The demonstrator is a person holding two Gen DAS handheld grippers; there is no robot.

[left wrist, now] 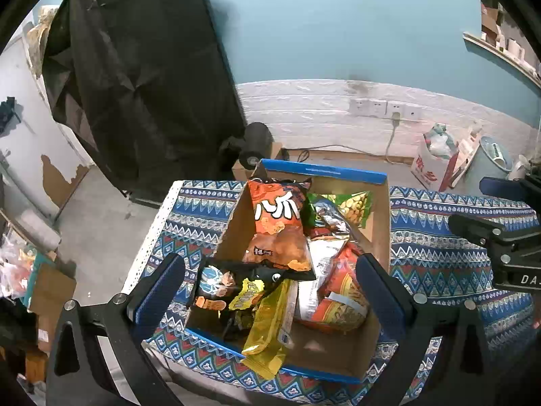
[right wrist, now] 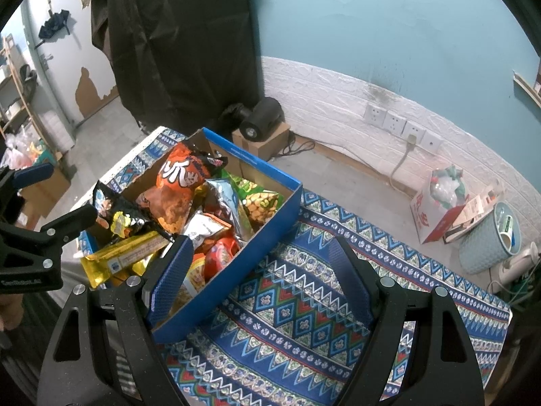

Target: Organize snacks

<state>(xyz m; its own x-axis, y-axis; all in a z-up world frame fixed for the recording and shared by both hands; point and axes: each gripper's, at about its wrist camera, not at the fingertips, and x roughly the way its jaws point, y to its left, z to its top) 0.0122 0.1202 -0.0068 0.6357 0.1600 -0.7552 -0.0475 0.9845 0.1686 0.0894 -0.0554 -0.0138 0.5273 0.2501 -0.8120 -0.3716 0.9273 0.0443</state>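
Observation:
A blue cardboard box (left wrist: 382, 223) (right wrist: 270, 223) full of snack bags sits on the patterned tablecloth. In it lie an orange chip bag (left wrist: 277, 226) (right wrist: 172, 189), a black bag (left wrist: 223, 287) (right wrist: 115, 213), a yellow bar (left wrist: 270, 328) (right wrist: 121, 257), a green pea bag (left wrist: 351, 203) (right wrist: 260, 199) and red-orange packs (left wrist: 341, 291) (right wrist: 216, 253). My left gripper (left wrist: 267, 291) is open above the box's near end, holding nothing. My right gripper (right wrist: 260, 277) is open over the box's right wall and the cloth, holding nothing.
The table (right wrist: 304, 321) has a blue zigzag cloth, with its left edge next to the box (left wrist: 148, 247). On the floor beyond stand a black stand cover (left wrist: 142, 77), a small black device on a carton (right wrist: 263, 121), a white box (right wrist: 436, 213) and a light-blue bin (right wrist: 490, 237).

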